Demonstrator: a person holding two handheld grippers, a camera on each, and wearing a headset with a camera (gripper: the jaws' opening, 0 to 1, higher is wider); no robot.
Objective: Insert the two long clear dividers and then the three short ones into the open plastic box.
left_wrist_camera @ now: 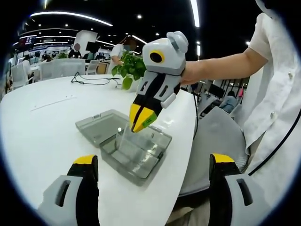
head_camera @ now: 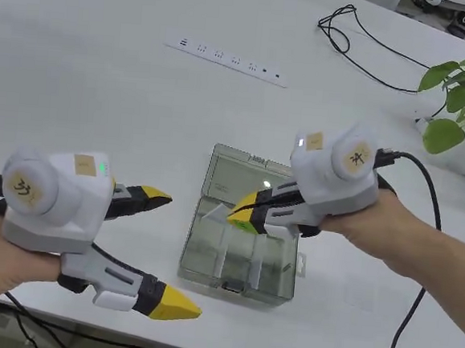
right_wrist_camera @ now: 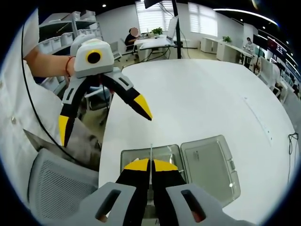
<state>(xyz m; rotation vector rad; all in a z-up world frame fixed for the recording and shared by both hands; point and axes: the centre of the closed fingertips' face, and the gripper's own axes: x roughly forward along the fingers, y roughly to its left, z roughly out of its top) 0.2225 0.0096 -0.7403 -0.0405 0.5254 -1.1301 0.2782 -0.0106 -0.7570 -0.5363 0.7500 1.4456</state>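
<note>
Two grippers are seen above a white table [head_camera: 102, 91]. The right gripper [head_camera: 242, 211] is clamped shut on a clear divider [left_wrist_camera: 123, 140], which is held on edge over the open plastic box [head_camera: 193, 260] and reaches down toward its tray. The left gripper [head_camera: 176, 252] is held left of the box and apart from it, jaws spread wide, gripping nothing. Other dividers [head_camera: 224, 262] are seen standing inside the tray. The lid [head_camera: 240, 175] is laid flat beyond it.
</note>
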